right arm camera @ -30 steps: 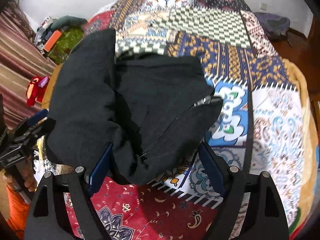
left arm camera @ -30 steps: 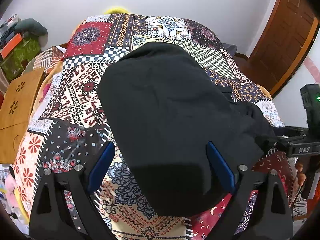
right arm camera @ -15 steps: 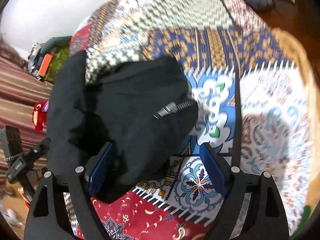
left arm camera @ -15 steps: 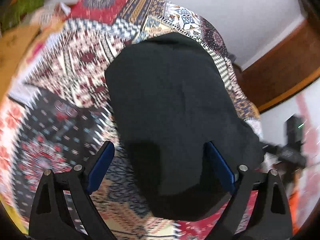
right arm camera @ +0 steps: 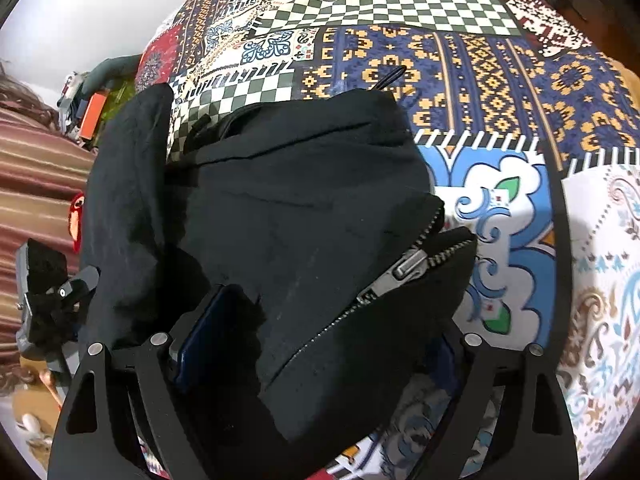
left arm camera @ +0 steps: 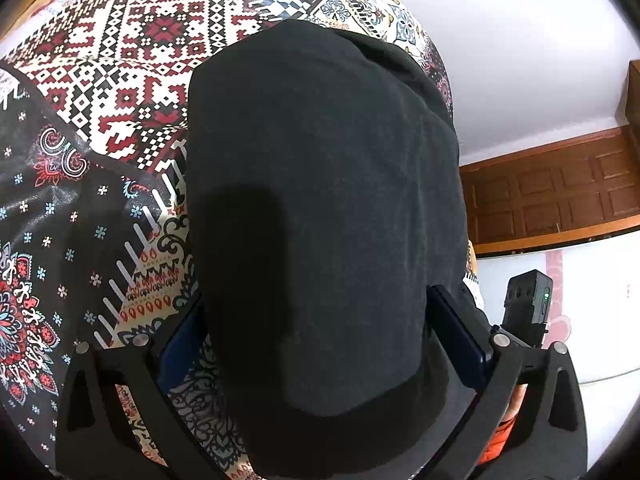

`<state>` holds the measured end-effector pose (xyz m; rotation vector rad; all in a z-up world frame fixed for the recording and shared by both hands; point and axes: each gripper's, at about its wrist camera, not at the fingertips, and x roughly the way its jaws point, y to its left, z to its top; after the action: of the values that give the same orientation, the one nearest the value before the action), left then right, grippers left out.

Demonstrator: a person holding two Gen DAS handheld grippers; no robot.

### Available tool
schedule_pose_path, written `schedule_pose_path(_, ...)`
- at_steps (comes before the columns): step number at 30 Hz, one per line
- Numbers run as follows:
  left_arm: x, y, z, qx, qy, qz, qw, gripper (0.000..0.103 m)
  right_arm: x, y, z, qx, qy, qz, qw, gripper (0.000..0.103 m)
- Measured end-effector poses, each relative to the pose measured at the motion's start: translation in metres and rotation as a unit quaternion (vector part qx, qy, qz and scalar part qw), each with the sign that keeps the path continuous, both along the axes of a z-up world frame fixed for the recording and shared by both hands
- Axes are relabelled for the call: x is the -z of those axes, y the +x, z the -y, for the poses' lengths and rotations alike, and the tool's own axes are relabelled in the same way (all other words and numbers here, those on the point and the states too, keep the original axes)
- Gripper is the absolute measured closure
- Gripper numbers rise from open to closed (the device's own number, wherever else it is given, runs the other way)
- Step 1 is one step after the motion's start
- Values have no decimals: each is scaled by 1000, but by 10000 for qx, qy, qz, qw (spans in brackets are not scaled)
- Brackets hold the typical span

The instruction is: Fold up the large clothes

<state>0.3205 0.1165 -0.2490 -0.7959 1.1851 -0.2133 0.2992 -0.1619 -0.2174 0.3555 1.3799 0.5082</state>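
1. Left wrist view:
   - Left gripper (left arm camera: pixel 320 336) spread wide, blue-padded fingers (left arm camera: pixel 460 336) on either side of the near end of the black garment (left arm camera: pixel 320 184); no clamping visible, released.
   - Garment lying on the patchwork bedspread (left arm camera: pixel 120 92), long axis running straight ahead from between the fingers toward the far edge of the bed, far end rounded.
   - Fabric matte, soft, knit-like, mostly smooth with faint lengthwise creases; darker shadow patch just ahead of the left finger.
   - Bedspread printed in geometric red, black and white blocks to the left of the fingers, paisley and floral panels nearer.
   - Right gripper (left arm camera: pixel 526 312) just beyond the right finger, black body with a small green light; dark wooden panelling (left arm camera: pixel 560 196) and white wall (left arm camera: pixel 520 48) behind.

2. Right wrist view:
   - Right gripper (right arm camera: pixel 316 344) likewise spread apart, released; bunched hem of the garment (right arm camera: pixel 300 208) filling the gap between the fingers (right arm camera: pixel 200 332).
   - Garment folded over itself, thick and rumpled, long axis running ahead and slightly left; a sleeve-like strip extending ahead on the left.
   - Metal zipper (right arm camera: pixel 404 268) running diagonally from near centre up to the right, teeth silver, slider chunky.
   - Left gripper (right arm camera: pixel 52 300) to the left, beside the garment's edge.
   - Bedspread (right arm camera: pixel 500 80) ahead and right: checkerboard, blue-and-gold, white-and-blue floral panels.
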Motion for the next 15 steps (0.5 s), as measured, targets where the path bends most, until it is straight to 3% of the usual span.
schedule_pose_path(4, -1, 0, 1, 29, -13, 50, 10000, 0, 7, 4, 0, 91, 373, -235, 9990, 33)
schedule_pose_path(11, -19, -13, 0, 158, 182, 255, 9994, 17, -9, -2, 10, 169, 368, -139, 9991, 77)
schedule_pose_path(15, -41, -15, -4, 255, 348, 440, 9981, 26, -26, -7, 0, 69, 177, 29, 9998, 83)
